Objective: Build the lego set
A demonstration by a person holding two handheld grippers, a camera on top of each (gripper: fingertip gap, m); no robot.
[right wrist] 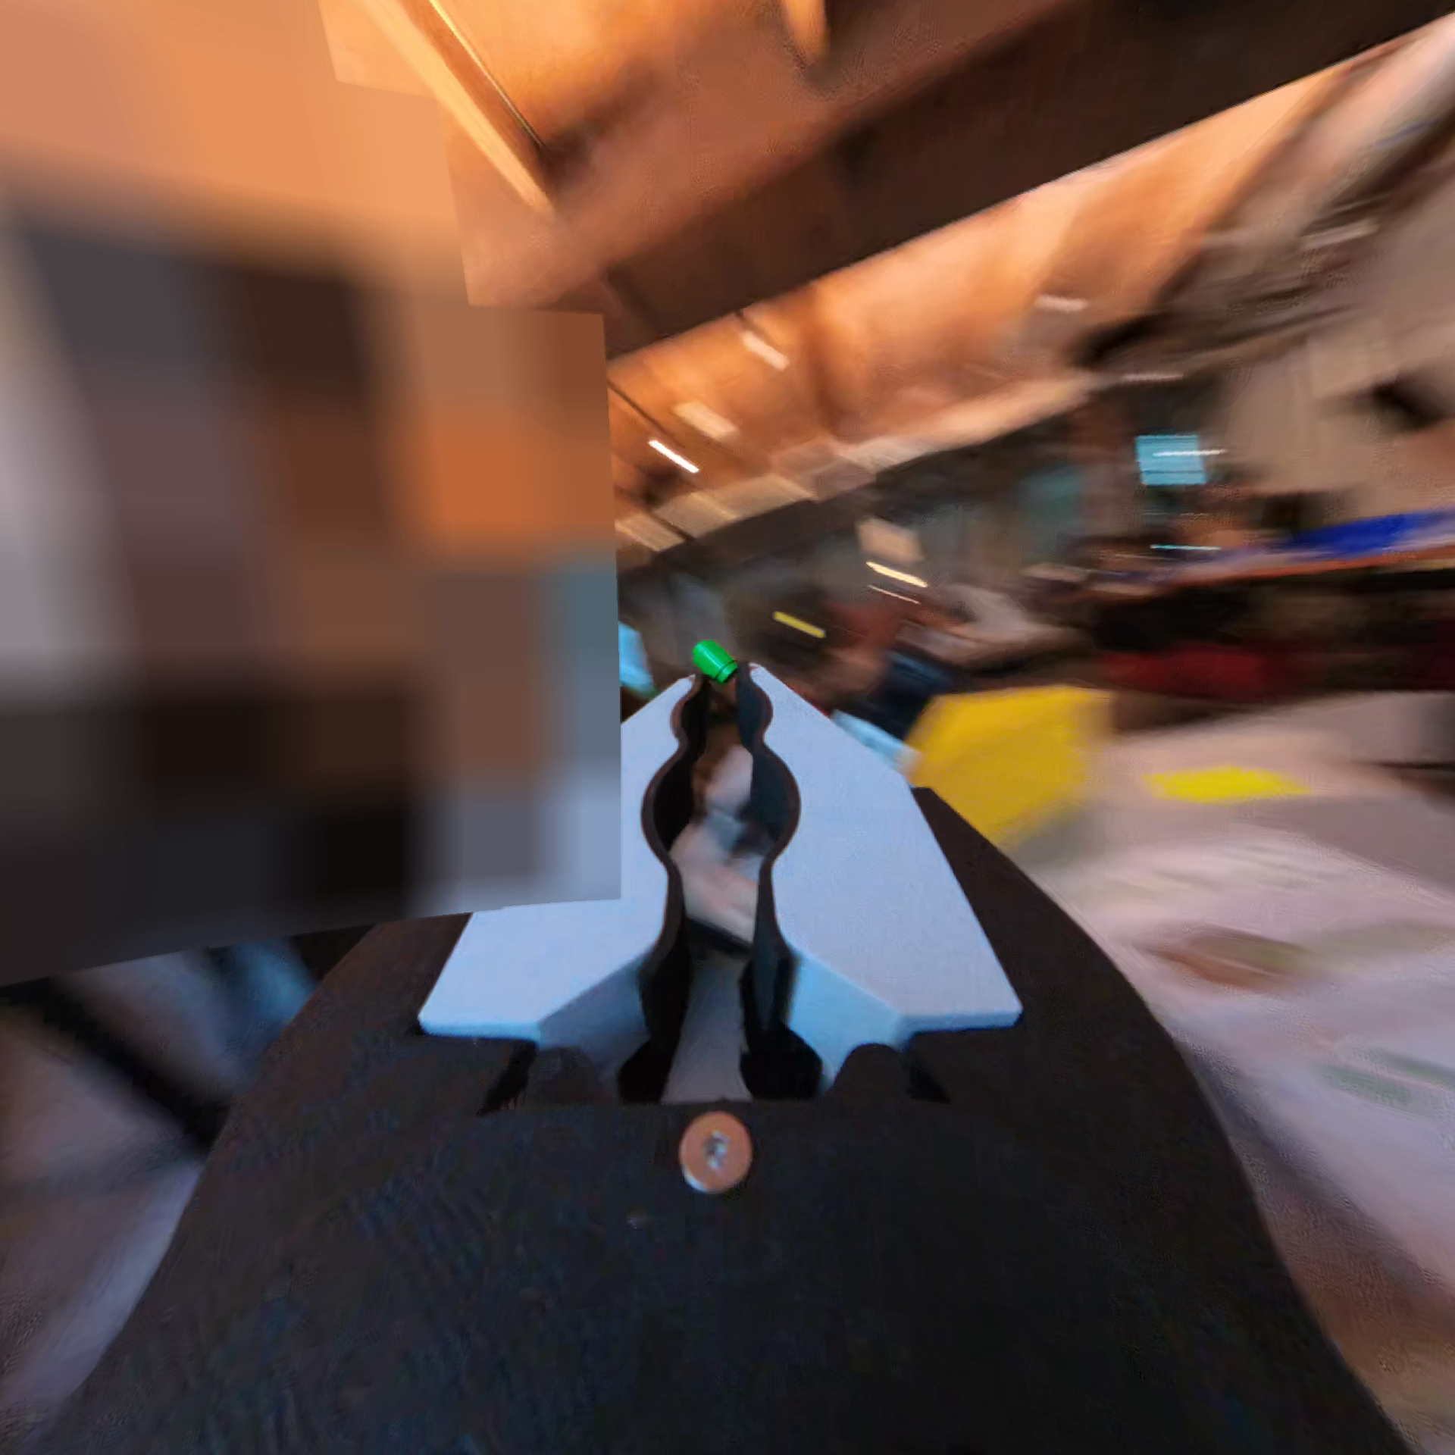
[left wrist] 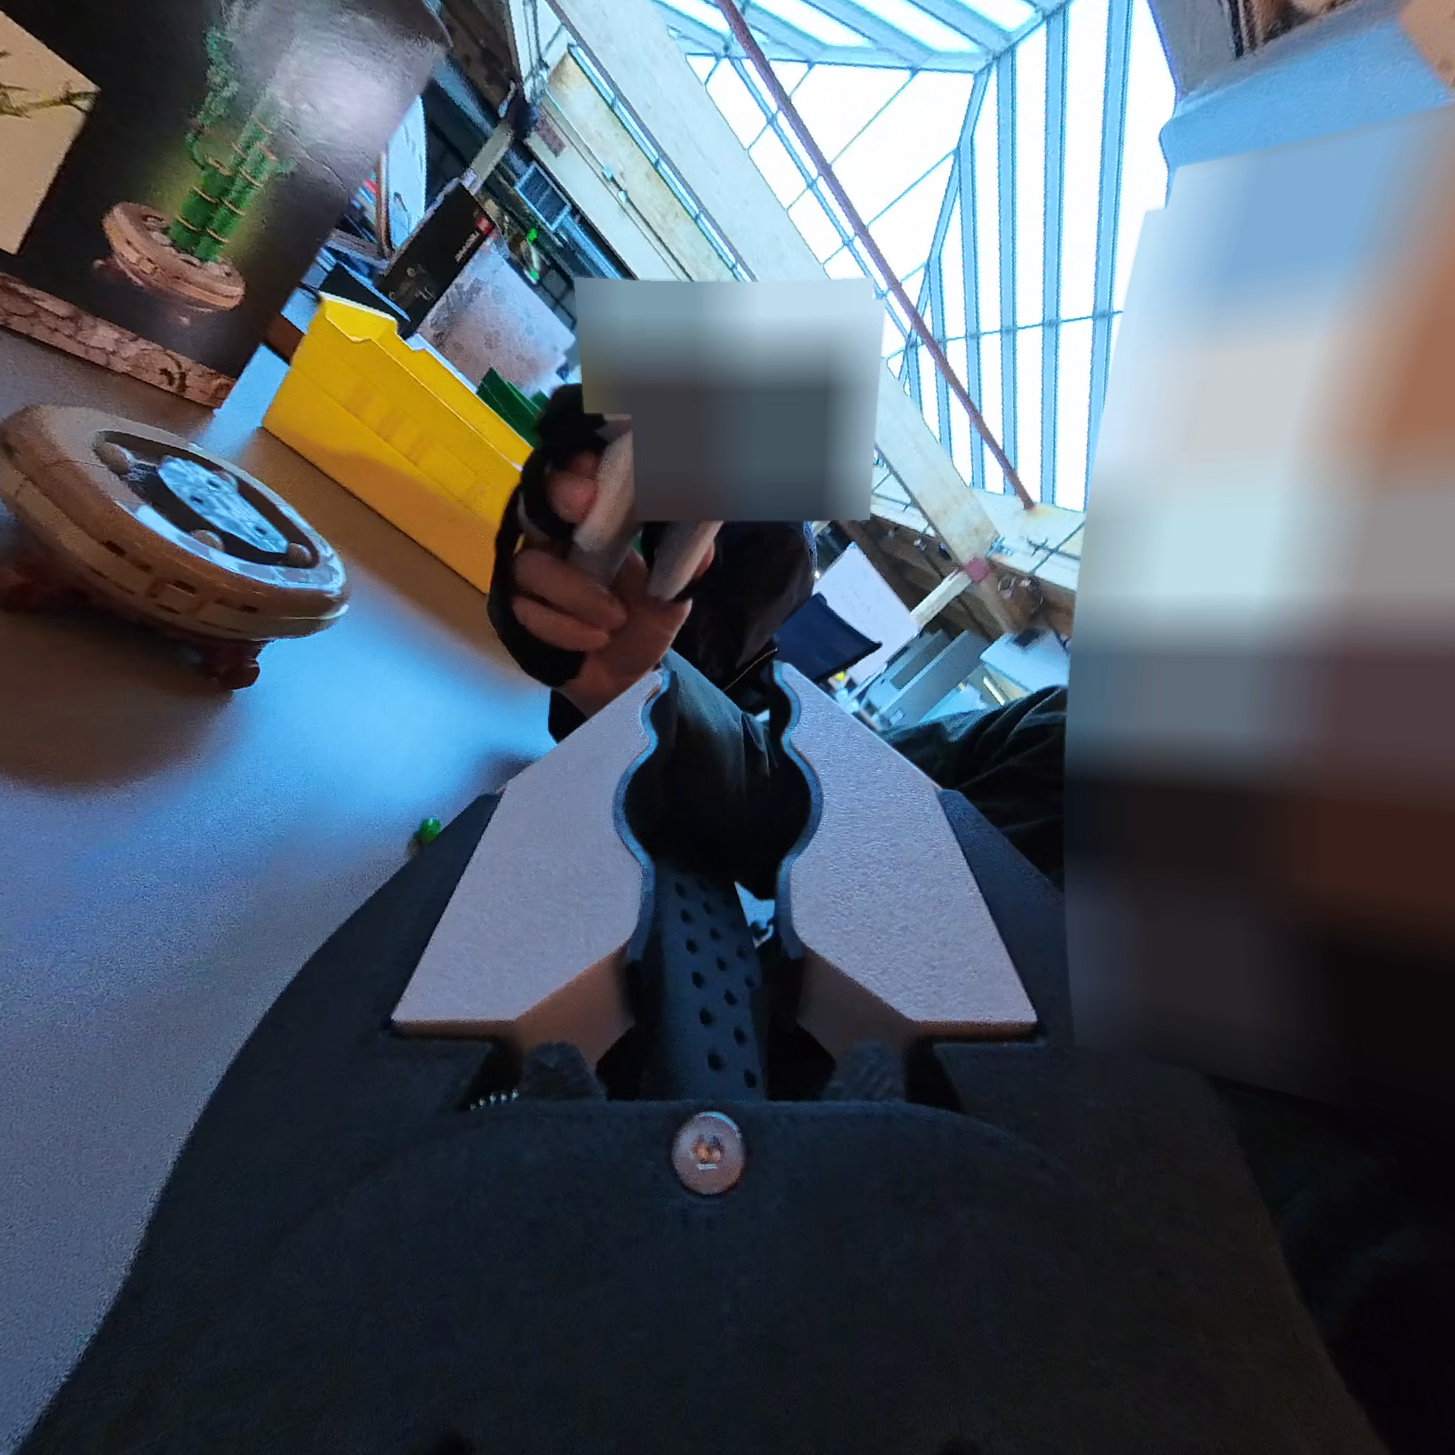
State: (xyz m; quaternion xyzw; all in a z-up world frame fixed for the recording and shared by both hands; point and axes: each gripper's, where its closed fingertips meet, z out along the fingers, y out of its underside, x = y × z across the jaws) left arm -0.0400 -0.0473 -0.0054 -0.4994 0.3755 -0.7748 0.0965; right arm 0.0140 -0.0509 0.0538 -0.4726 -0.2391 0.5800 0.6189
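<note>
My right gripper (right wrist: 720, 683) is shut on a small green round lego piece (right wrist: 714, 660), pinched at the very fingertips and held up in the air. The right wrist view is strongly motion-blurred. My left gripper (left wrist: 720, 675) is open and empty, tilted upward above the table's edge, with a dark sleeve behind its gap. The round tan lego pot base (left wrist: 173, 535) stands on the table at the left. A tiny green piece (left wrist: 429, 828) lies on the table beside my left finger. The right gripper (left wrist: 638, 551) and the hand holding it show farther off in the left wrist view.
A yellow parts bin (left wrist: 394, 425) holding green pieces stands behind the pot base; it shows blurred in the right wrist view (right wrist: 1016, 748). The dark lego box (left wrist: 197, 157) with a bamboo picture stands at the back left. The grey table (left wrist: 236, 787) lies between them. There is about 9 cm between the tips of the two grippers.
</note>
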